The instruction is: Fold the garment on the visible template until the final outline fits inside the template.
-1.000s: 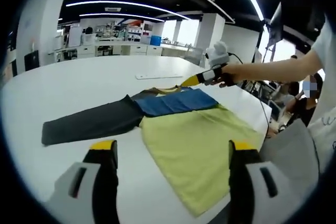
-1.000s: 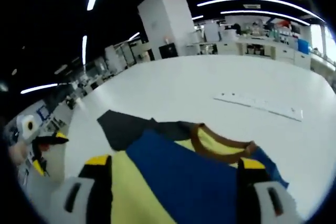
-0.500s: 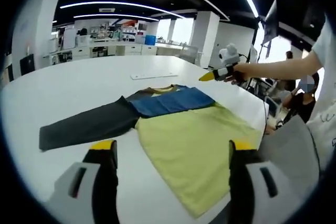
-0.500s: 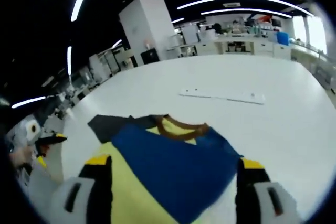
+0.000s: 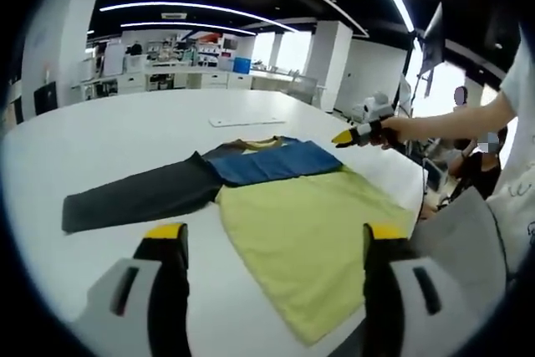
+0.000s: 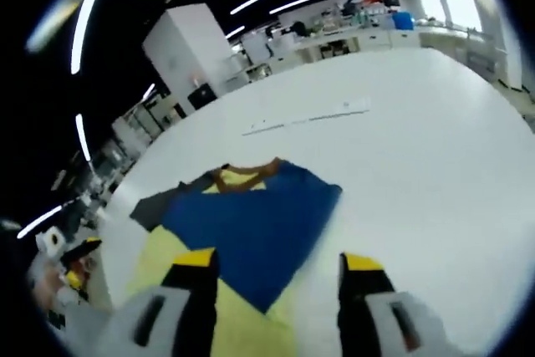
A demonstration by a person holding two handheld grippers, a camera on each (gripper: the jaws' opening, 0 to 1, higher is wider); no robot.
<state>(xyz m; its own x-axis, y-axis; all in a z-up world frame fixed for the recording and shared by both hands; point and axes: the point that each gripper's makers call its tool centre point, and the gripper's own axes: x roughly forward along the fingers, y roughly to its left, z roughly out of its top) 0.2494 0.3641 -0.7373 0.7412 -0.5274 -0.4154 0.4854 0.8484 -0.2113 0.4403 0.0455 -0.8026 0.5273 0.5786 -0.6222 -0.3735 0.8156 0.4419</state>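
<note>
Garment (image 5: pixel 276 206) first: a yellow, blue and dark-grey long-sleeved cloth top lies flat on the white round table (image 5: pixel 109 135), its dark sleeve (image 5: pixel 138 198) stretched toward nine o'clock in the left gripper view. No template outline can be made out. The left gripper (image 5: pixel 272 248) hovers at six o'clock, jaws wide and empty. At three o'clock the right gripper (image 5: pixel 349 135) hangs above the blue shoulder (image 6: pixel 251 223), jaws likewise spread on nothing. Best next: pinch the sleeve cuff and shoulder edge together, folding inward evenly, without dragging the body.
</note>
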